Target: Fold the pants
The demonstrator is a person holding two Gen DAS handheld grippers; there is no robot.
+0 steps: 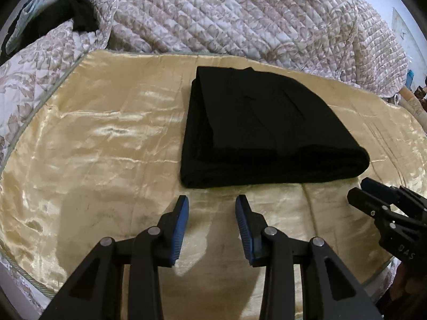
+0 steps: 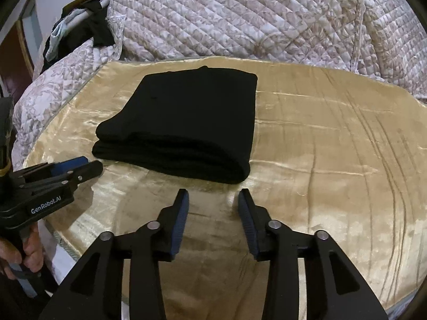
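Two claws, both empty, short of the pants [image 1: 267, 133]. Landmark: that black folded stack on the gold satin cover [image 1: 106, 138] of the bed.

Left of the stack: bare satin, then dark clothes heaped [image 1: 77, 18] at the far corner.

My left claw [image 1: 212, 224]: jaws apart, nothing between, just short of the stack's near folded edge. That edge is the long axis, running left to right across both claws.

My right claw [image 2: 213, 218]: jaws apart, off the near right corner. Neither is clearly nearer, I judge.

Behind the stack: quilted floral bedspread [image 2: 240, 18]. Right of it: creased open satin.
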